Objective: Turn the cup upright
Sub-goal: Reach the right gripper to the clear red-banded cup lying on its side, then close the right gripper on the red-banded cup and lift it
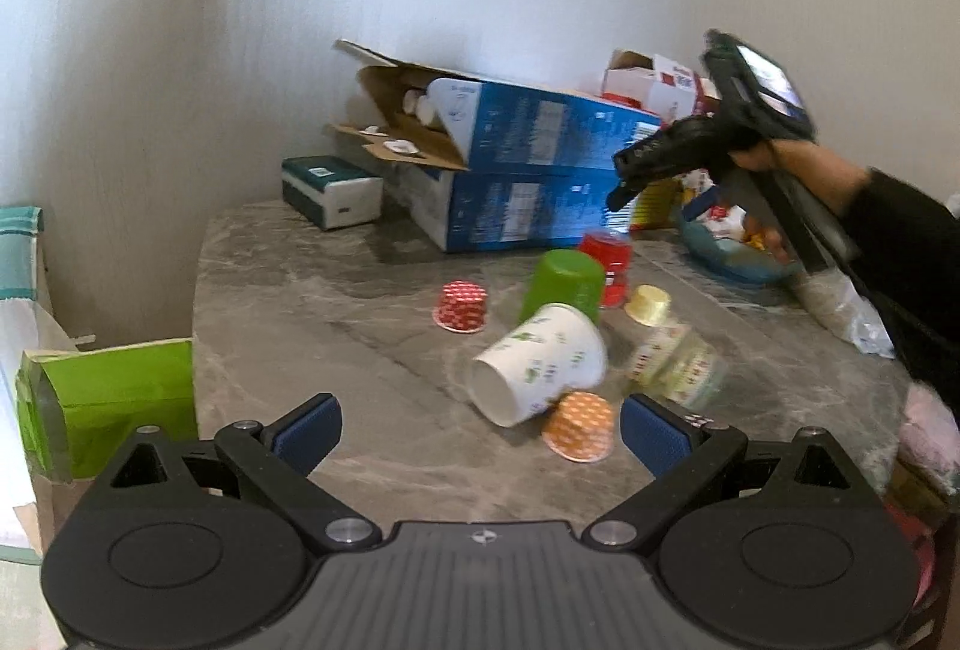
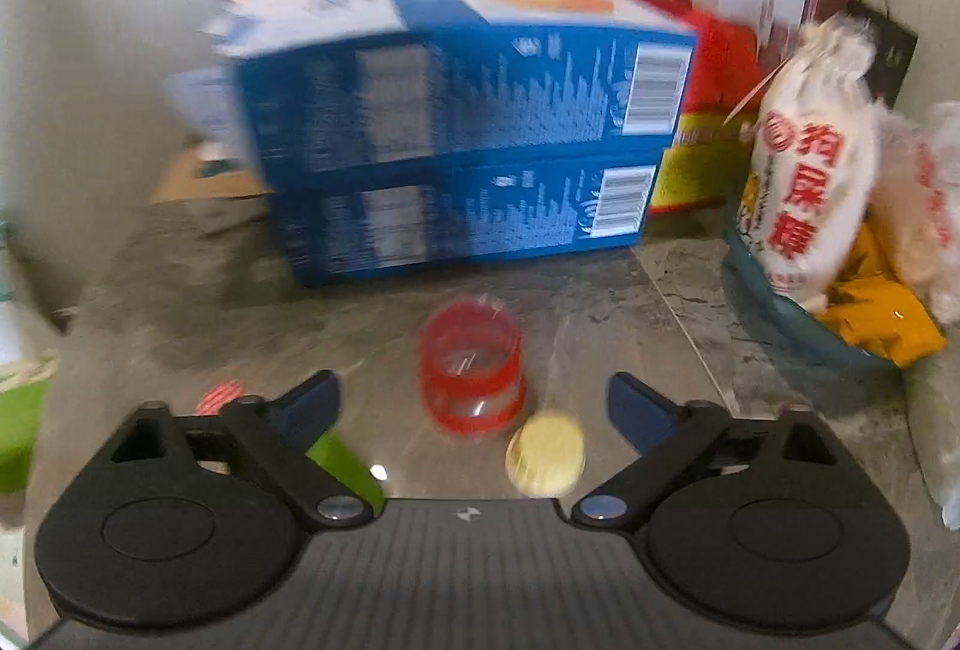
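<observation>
Grey marble tabletop (image 1: 312, 290) carries two stacked blue boxes (image 1: 528, 170) along the back edge by the wall. Mid-tabletop: white printed paper cup (image 1: 540, 368) lying on its side, mouth toward the front edge, touching an inverted green cup (image 1: 564, 284) behind it. Red cup (image 2: 471, 371) stands just behind the green one. Small orange cup (image 1: 579, 425) sits inverted against the white cup's front. Left gripper (image 1: 480, 434): jaws spread wide, empty, near the front edge. Right gripper (image 2: 474, 410): jaws apart, empty, above the red cup.

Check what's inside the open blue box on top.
The top blue box shows white pouches with round caps at its open end; anything deeper is hidden by its walls.
</observation>
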Demonstrator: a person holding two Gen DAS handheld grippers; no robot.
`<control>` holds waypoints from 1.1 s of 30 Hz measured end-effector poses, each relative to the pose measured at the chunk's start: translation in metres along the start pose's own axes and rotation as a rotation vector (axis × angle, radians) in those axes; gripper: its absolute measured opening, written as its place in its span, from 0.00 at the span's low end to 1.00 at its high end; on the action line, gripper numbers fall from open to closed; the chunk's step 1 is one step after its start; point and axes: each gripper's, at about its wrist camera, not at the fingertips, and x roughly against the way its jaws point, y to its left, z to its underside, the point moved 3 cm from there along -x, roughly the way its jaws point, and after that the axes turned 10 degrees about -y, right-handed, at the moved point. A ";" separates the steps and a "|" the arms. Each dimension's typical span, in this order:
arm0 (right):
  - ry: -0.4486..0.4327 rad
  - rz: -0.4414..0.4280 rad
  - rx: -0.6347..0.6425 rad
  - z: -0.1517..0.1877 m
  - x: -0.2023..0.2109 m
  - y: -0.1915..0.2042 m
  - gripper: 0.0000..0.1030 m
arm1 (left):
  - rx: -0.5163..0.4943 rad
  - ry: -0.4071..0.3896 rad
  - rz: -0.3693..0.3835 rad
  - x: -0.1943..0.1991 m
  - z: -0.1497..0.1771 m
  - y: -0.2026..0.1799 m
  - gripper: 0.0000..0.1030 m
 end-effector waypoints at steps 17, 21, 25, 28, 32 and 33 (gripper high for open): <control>0.179 0.118 0.033 -0.001 -0.085 0.011 0.54 | 0.077 -0.028 -0.075 0.017 0.007 0.049 0.98; 0.098 0.121 -0.021 -0.008 -0.058 0.004 0.53 | 0.091 -0.051 -0.093 0.035 0.006 0.054 0.98; -0.026 0.037 -0.114 -0.012 0.009 0.005 0.53 | 0.121 -0.089 -0.091 0.058 0.006 0.057 0.98; -0.113 -0.025 -0.172 0.002 0.073 0.010 0.53 | 0.140 -0.113 -0.064 0.074 0.008 0.056 0.98; -0.264 -0.031 -0.119 0.045 0.150 0.037 0.54 | 0.162 -0.134 -0.016 0.093 0.016 0.052 0.98; -0.300 -0.029 -0.101 0.062 0.168 0.045 0.54 | 0.163 -0.132 -0.010 0.096 0.019 0.051 0.98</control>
